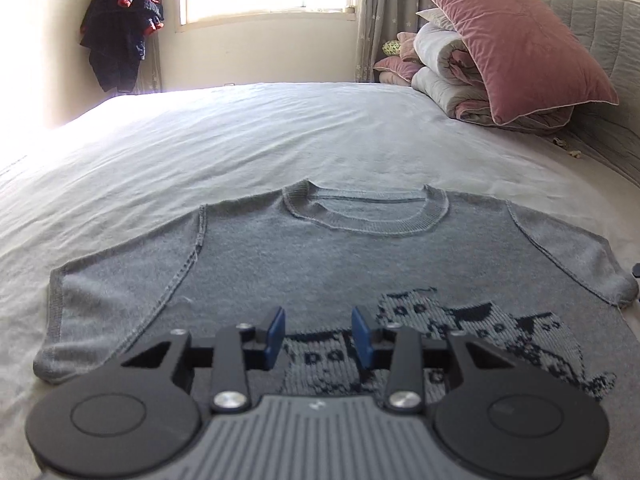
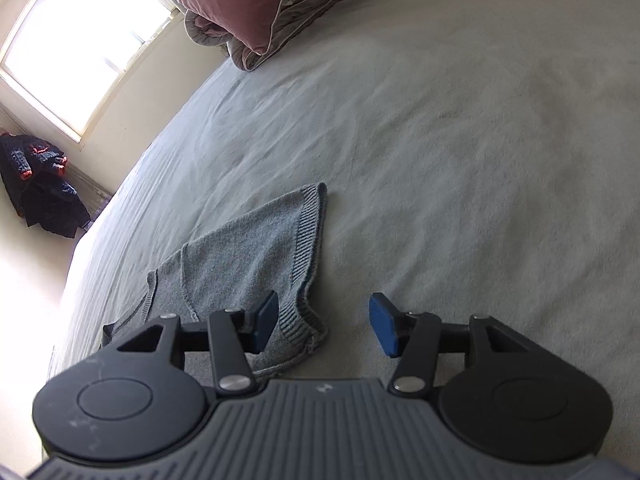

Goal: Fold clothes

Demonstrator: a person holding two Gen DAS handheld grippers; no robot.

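- L gripper (image 1: 319, 334): jaws narrowly apart, nothing pinched, over grey knit sweater (image 1: 320, 256), ribbed collar.
- R gripper (image 2: 324, 326): jaws spread, empty, at sleeve (image 2: 256, 256), lower centre.

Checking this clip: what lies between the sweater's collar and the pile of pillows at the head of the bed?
Only bare bed sheet. The left wrist view shows nothing on the stretch from the sweater collar to the pillows.

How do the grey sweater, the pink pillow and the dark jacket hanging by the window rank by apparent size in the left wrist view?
1. Grey sweater, though it lies nearest the camera.
2. Pink pillow.
3. Dark jacket, farthest away, so its true size is unsure.
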